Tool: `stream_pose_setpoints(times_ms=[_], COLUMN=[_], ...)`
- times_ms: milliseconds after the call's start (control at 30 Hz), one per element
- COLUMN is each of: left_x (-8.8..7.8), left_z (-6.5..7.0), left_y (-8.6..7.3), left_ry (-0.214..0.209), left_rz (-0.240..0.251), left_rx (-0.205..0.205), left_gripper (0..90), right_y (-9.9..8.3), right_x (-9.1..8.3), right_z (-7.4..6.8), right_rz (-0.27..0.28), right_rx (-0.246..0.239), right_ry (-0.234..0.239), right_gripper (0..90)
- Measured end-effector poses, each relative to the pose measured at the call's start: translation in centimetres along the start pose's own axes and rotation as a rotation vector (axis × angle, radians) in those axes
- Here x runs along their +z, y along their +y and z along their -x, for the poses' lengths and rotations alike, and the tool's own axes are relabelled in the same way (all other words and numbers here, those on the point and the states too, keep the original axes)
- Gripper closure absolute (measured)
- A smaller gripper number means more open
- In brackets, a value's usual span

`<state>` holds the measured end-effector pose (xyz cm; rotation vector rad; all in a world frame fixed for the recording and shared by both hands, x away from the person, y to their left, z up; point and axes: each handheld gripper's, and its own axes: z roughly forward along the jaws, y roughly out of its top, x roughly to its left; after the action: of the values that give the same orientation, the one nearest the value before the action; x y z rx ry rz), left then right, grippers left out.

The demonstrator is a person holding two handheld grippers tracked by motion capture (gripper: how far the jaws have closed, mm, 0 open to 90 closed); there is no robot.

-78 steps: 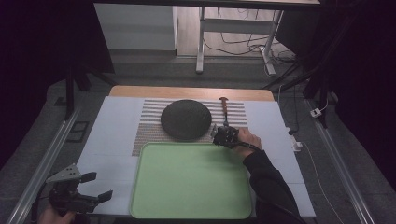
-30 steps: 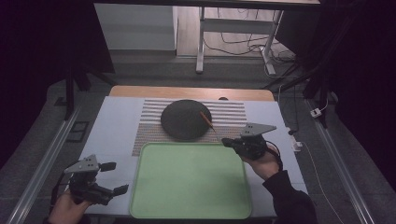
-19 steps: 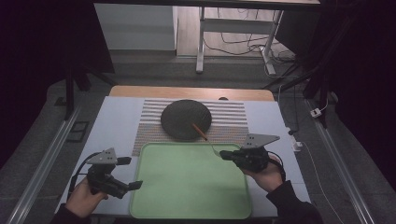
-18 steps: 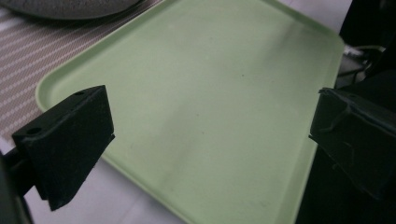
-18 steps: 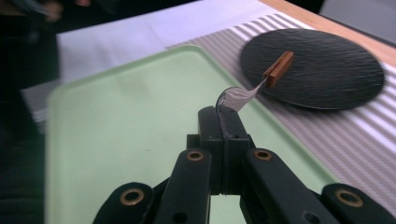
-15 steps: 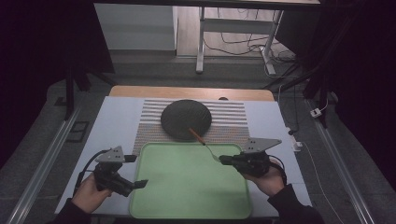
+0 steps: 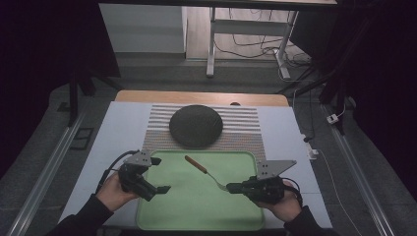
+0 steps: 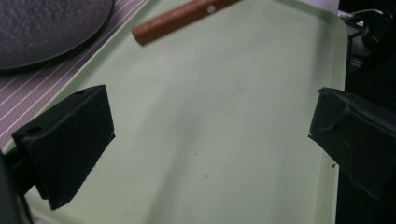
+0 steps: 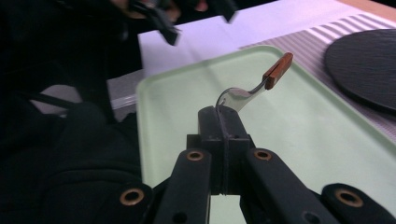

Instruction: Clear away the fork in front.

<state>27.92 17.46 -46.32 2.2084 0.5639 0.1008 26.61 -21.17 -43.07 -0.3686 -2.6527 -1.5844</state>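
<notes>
Right tongs [image 7: 235, 187]: pressed together on the metal end of a fork [image 7: 205, 172], lower centre-right of the high view; wooden handle points toward upper left, over the green tray [image 7: 196, 216].
Left tongs [image 7: 158, 175]: spread wide, nothing between them, lower left, above the tray's left edge.
Hidden: my jaws cover the fork's tip, so I cannot make out its prongs.
Differences: my right view shows the fork's curved neck [image 9: 236, 95]; my left view catches just its brown handle [image 8: 180, 18], cut off at top.
Black round plate [image 7: 195, 126]: on the striped mat [image 7: 241, 129], beyond the tray.
Writing: nothing readable.
</notes>
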Motion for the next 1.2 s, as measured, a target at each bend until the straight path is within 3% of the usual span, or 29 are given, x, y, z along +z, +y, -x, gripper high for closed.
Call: stream_pose_setpoints(times_ms=[267,633,900,1033,1067,1133,1167,1200], left_x=[1.4,3.0,3.9,3.9,3.8,3.8,3.8,3.9], left_z=[-0.5,0.3,1.3,1.5,1.6,1.7,1.8,1.9], left_y=[0.8,1.5,1.7,1.7,1.6,1.6,1.6,1.6], left_ry=[-0.064,-0.117,-0.182,-0.213,-0.229,-0.246,-0.261,-0.270], left_rz=[-0.032,-0.109,-0.174,-0.182,-0.181,-0.180,-0.183,-0.183], left_rx=[0.065,0.227,0.347,0.399,0.415,0.434,0.445,0.459], left_gripper=[0.0,6.4,27.1,40.3,48.2,51.0,59.3,59.3], right_y=[-0.1,0.2,0.3,0.3,0.3,0.3,0.3,0.3], right_x=[0.6,1.6,1.9,2.1,2.1,2.1,2.1,2.1], right_z=[-1.3,-2.5,-2.8,-3.1,-3.1,-3.1,-3.1,-3.1], right_rz=[-0.014,-0.038,-0.051,-0.065,-0.067,-0.067,-0.069,-0.069], right_rx=[-0.019,-0.052,-0.071,-0.087,-0.091,-0.092,-0.095,-0.095], right_ry=[0.097,0.188,0.234,0.246,0.252,0.255,0.262,0.262], right_gripper=[90.0,90.0,90.0,90.0,90.0,90.0,90.0,90.0])
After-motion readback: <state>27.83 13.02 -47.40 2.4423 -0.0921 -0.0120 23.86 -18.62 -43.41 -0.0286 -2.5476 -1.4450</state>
